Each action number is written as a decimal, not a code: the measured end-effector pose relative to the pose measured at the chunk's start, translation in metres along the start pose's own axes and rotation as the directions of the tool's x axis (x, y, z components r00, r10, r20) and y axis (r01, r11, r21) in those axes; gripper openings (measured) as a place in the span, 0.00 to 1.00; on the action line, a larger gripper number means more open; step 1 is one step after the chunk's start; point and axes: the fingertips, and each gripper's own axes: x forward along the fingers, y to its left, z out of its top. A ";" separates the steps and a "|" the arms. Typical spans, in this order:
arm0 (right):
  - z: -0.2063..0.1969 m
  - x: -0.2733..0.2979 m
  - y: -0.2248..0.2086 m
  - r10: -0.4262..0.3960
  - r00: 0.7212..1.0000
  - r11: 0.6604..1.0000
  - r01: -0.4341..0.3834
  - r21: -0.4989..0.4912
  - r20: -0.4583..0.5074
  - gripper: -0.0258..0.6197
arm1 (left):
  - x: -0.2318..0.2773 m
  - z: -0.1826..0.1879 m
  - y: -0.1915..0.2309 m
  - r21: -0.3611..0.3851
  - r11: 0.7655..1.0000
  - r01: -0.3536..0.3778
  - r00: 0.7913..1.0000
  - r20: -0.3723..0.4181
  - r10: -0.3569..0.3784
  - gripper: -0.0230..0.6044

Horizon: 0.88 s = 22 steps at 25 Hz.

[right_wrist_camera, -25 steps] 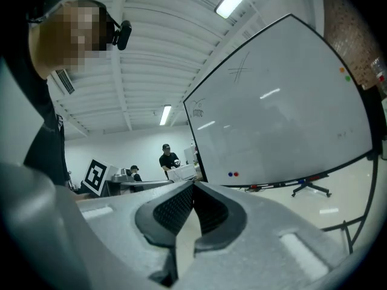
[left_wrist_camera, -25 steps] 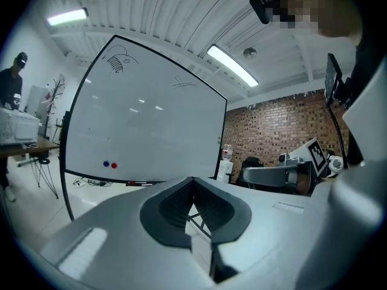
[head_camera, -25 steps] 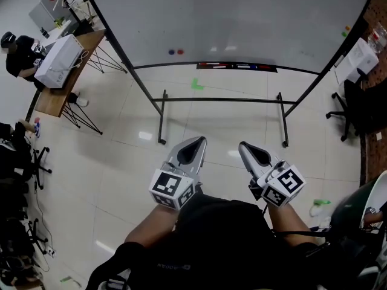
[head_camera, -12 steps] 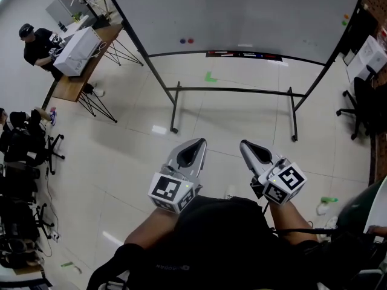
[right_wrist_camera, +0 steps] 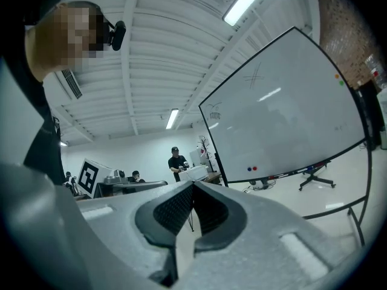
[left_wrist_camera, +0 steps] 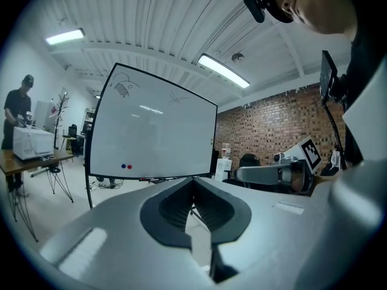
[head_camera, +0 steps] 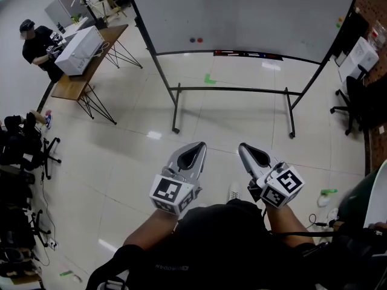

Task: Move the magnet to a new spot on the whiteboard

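Whiteboard (head_camera: 242,11): upright on a black floor stand, well ahead of both grippers.
Blue magnet (head_camera: 193,40): low on the Whiteboard's left part, just above the level of the marker tray (head_camera: 248,54).
Red magnet (head_camera: 200,40): just beside the Blue magnet, on its right.
Left gripper (head_camera: 195,147): jaws pressed together, nothing between them.
Right gripper (head_camera: 246,147): jaws closed too and empty, beside the Left gripper.

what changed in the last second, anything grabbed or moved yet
In the head view the whiteboard and its two magnets slid right and the desk at left came further into view: the viewpoint moved, not the whiteboard. Nothing was taken hold of or let go. The left gripper and right gripper stay side by side, jaws shut, empty.
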 end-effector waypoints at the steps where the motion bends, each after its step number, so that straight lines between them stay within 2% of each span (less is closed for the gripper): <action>1: -0.004 -0.001 0.007 -0.019 1.000 1.000 0.019 -0.004 0.001 0.04 | -0.006 -0.006 0.004 -0.006 1.000 0.013 1.000 -0.003 -0.013 0.06; 7: -0.024 -0.035 0.026 -0.174 0.985 0.984 0.174 -0.037 -0.004 0.04 | -0.017 -0.025 -0.003 -0.031 0.992 0.119 0.993 0.000 -0.119 0.06; 11: -0.020 -0.062 0.031 -0.231 0.973 0.970 0.229 -0.079 -0.018 0.04 | -0.016 -0.024 -0.022 -0.031 0.987 0.160 0.987 -0.007 -0.160 0.06; 15: -0.007 -0.083 0.029 -0.226 0.974 0.969 0.225 -0.099 -0.007 0.04 | -0.015 -0.020 -0.045 -0.018 0.986 0.164 0.986 0.013 -0.164 0.06; 22: 0.006 -0.112 0.016 -0.153 0.988 0.976 0.147 -0.161 -0.027 0.04 | -0.008 -0.013 -0.077 -0.023 0.997 0.073 0.995 0.070 -0.071 0.06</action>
